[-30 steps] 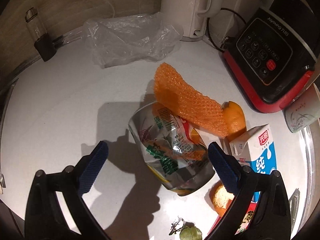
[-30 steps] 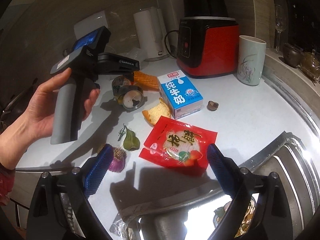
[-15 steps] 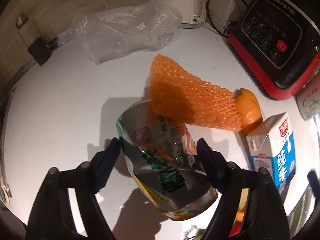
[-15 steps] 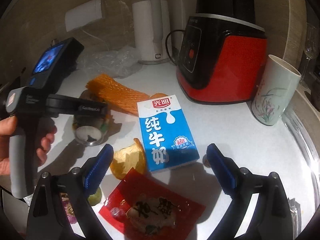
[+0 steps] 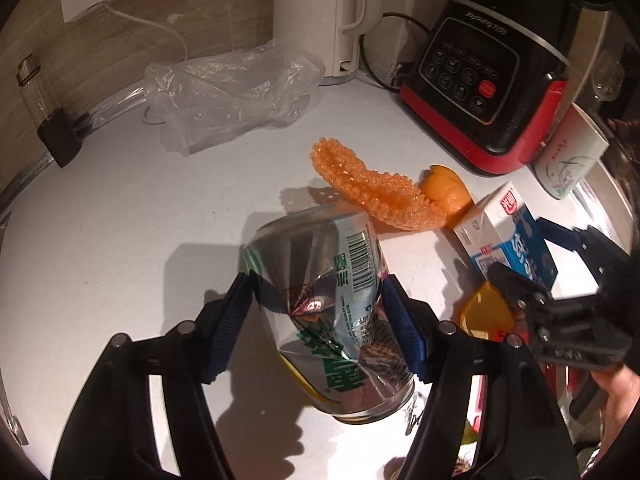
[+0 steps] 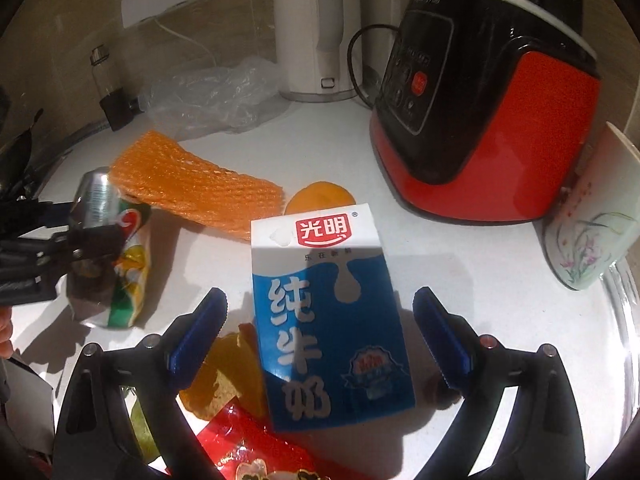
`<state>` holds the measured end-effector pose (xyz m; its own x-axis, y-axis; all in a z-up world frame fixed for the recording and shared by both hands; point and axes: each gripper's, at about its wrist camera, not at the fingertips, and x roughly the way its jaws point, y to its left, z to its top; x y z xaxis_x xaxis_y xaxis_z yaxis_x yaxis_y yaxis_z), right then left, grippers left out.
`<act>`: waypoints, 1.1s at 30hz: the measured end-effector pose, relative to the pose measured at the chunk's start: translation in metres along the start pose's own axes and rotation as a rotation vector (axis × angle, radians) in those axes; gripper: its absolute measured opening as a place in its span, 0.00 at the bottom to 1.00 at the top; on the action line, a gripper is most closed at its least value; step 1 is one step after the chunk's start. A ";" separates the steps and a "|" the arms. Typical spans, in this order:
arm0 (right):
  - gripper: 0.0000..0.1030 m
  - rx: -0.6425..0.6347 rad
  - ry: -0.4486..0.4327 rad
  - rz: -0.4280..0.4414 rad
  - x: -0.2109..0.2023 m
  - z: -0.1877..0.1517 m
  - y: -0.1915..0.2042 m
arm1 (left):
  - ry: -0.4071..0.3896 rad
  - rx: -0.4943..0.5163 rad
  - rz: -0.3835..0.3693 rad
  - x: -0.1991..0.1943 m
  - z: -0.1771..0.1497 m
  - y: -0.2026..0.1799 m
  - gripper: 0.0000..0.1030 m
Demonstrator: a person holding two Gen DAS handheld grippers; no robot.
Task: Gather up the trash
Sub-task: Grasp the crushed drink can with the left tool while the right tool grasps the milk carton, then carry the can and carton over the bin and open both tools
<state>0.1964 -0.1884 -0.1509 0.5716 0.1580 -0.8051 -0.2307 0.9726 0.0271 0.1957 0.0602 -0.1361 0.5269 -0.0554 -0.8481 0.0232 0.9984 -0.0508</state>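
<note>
The left gripper [image 5: 318, 304] has just been closing and now clamps the crushed can [image 5: 328, 312]. The right gripper [image 6: 320, 336] stands open astride the milk carton [image 6: 328, 320]. Orange foam netting [image 5: 372, 188] lies at one o'clock, a plastic bag [image 5: 228, 88] at eleven.

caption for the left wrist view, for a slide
Left gripper, jaws just closing, clamps the crushed silver-and-green drink can on the white counter.
</note>
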 end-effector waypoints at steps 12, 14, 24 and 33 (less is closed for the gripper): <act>0.66 0.015 0.005 0.016 0.004 0.001 0.000 | -0.090 0.044 -0.048 -0.020 -0.016 -0.002 0.61; 0.66 0.022 -0.012 0.019 -0.003 0.001 -0.001 | -0.102 0.040 -0.059 -0.025 -0.016 0.000 0.61; 0.66 0.043 -0.128 0.023 -0.059 0.010 0.009 | -0.171 -0.003 -0.101 -0.072 -0.027 0.022 0.61; 0.66 0.032 -0.171 0.072 -0.132 -0.026 0.057 | -0.241 0.007 -0.102 -0.156 -0.094 0.043 0.61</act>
<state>0.0873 -0.1580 -0.0590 0.6805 0.2516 -0.6883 -0.2522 0.9622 0.1023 0.0341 0.1111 -0.0553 0.7089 -0.1530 -0.6885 0.0917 0.9879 -0.1251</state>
